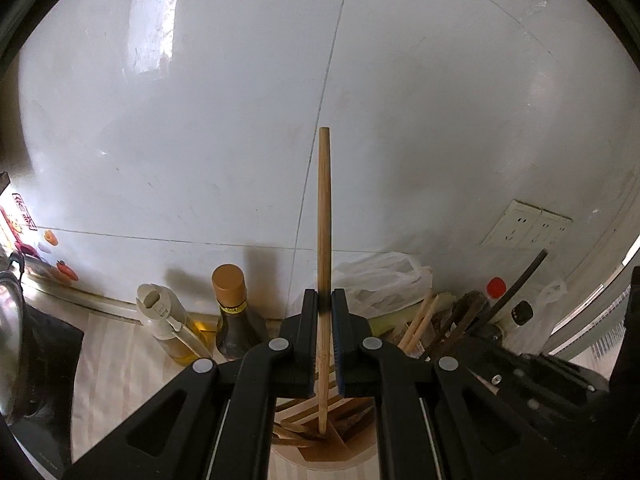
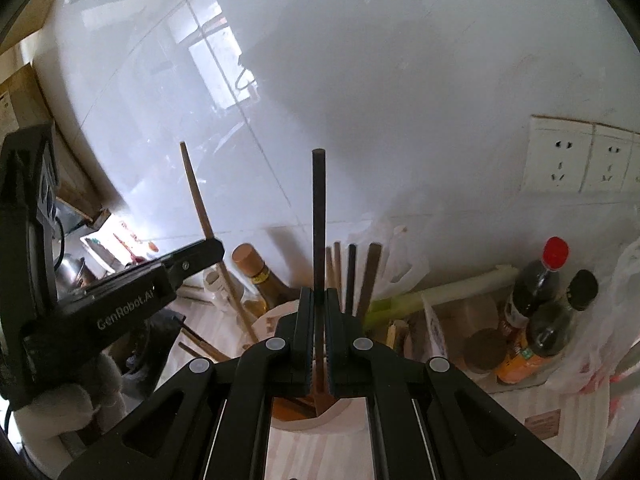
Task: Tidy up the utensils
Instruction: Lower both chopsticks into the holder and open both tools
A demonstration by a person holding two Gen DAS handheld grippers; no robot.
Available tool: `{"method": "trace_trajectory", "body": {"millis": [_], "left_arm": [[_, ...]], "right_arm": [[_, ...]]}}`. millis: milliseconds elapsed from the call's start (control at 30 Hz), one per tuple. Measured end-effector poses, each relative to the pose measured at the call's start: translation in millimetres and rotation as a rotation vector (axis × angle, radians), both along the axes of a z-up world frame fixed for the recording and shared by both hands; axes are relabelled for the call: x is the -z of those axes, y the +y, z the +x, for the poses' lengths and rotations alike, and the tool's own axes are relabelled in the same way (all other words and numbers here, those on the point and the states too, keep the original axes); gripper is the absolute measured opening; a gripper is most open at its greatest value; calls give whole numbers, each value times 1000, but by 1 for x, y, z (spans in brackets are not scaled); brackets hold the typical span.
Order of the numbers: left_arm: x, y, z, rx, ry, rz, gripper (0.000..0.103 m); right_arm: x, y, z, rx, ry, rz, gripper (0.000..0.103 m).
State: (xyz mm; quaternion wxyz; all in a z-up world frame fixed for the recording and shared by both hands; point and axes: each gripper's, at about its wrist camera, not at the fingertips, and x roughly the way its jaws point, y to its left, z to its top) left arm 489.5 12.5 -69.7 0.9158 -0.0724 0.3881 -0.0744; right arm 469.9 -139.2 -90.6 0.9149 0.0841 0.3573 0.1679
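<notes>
**Two clamped chopsticks above a round holder**

Black jaw arms fill the bottom of both wrist views. Seen from the left wrist, the left gripper (image 1: 325, 308) is closed on a light wooden chopstick (image 1: 323, 208). This stick stands almost upright between the pads, rising well above the fingertips against a white tiled wall (image 1: 200, 120). Its lower end passes down between the jaws and reaches into a round utensil holder (image 1: 320, 456), just below the gripper, where other wooden sticks lie slanted inside.

Seen from the right wrist, the right gripper (image 2: 319, 300) is closed on a dark chopstick (image 2: 319, 208). That stick also stands upright, pinched near its lower part, with most of its length above the fingertips. Its lower end points into the same pale round holder (image 2: 300, 426), directly beneath the jaws. More sticks (image 2: 352, 276) stand just behind the fingertips.

To the left in the right wrist view, the other gripper (image 2: 200, 254) appears side-on, holding its light chopstick (image 2: 196, 192) at a slant.

Near the wall stand a brown-capped bottle (image 1: 230, 304), a red-capped bottle (image 2: 536, 276) and a green leek (image 2: 440, 290). Wall sockets (image 2: 560, 160) sit to the right.
</notes>
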Motion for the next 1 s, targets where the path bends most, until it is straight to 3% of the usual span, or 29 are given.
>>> {"method": "trace_trajectory", "body": {"millis": [167,233,267,300,367,433,533,633,1000], "left_arm": [[-4,7,-3,-13,-1,-28,8],[-8,10,-6,-22,-6,-28,16],[-11,11,-9,-31,-7,-27,34],[-14,13,-11,-42,-16,-23,59],[-20,18,-19,-68,-42,-20,81],[-25,20,-26,-81,-63,0,82],[-28,22,-36,-107,-86,48,101],[-24,23,-41,-131,-82,85,103],[12,17,6,-170,55,46,102]], "right_arm": [[11,4,-1,-41,65,-3,6],[13,1,-4,-44,79,1,8],[14,0,-6,-44,79,7,14],[14,-2,-9,-47,80,10,20],[13,-5,-16,-47,78,15,42],[12,-7,-21,-48,79,15,49],[11,-13,-31,-38,77,24,52],[13,-19,-36,-16,73,26,59],[43,-54,-20,183,132,85,59]]}}
